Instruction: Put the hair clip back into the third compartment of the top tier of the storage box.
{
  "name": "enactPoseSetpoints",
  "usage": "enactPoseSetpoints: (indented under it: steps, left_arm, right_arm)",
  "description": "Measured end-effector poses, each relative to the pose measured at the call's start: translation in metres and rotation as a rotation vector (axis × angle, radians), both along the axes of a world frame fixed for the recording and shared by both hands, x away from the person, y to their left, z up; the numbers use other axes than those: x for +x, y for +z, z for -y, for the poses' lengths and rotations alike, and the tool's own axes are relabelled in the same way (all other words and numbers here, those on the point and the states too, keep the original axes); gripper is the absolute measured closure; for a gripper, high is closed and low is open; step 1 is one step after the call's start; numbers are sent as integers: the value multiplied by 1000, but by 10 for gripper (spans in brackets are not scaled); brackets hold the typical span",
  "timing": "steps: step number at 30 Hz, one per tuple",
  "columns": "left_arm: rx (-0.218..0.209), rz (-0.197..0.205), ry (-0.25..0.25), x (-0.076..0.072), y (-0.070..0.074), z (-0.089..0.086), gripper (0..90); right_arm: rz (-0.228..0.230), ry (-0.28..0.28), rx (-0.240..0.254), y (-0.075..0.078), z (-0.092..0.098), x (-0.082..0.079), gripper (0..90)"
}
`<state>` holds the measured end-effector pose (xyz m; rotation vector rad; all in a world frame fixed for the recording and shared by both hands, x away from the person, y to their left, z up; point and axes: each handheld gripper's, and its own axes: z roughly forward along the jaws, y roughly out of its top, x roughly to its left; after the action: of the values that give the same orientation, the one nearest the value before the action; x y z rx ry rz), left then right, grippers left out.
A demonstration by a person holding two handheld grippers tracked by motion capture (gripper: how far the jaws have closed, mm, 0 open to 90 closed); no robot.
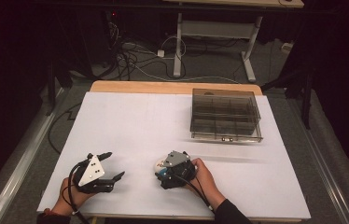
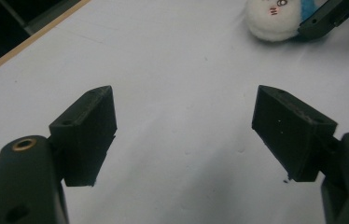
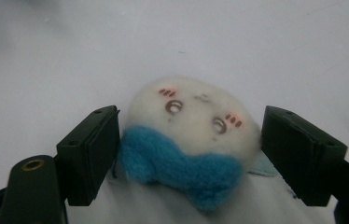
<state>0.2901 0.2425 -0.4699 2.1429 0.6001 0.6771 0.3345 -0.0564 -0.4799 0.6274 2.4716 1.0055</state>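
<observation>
Your right hand-held gripper (image 3: 189,154) is spread wide around the plush (image 3: 189,140), one jaw on each side. The left jaw looks to be touching or nearly touching the blue scarf; the right jaw has a visible gap. Nothing is clamped yet. The plush lies on the desk (image 1: 130,121) at the near edge, a bit right of centre, face up.

Risks from here:
- The jaws sit level with the scarf and the lower half. The scarf is soft fluff, so if you close there the pads may pinch fluff rather than body, and the plush could slide out on the lift.
- Uneven gaps: the left jaw will probably meet it first and push it sideways before the right one bites. Centre yourself first.
- The round body is squashy. A shallow grip may squeeze it forward out of the jaws. Go deeper before closing.
- The jaw tips look close to the desk sheet, so dragging them could scrape it.

Your left hand-held gripper (image 2: 184,128) is released, jaws wide, holding nothing, over bare desk at near left, well apart from the plush. Keep it there.

The clear bin (image 1: 226,114) stands far right, well apart. If that is the target, the carry is long, so a weak grip would likely drop the plush midway.
</observation>
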Motion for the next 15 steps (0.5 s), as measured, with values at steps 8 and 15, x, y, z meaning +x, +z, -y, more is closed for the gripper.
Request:
enactPoseSetpoints:
  steps: [8,15]
  left_arm:
    - [12,-2,-8,0,-1,2,211]
    - [7,-1,-6,0,-1,2,211]
  right_arm:
    - [23,-8,-18,-1,-2,-3,296]
    - [44,-8,-10,0,-2,-6,306]
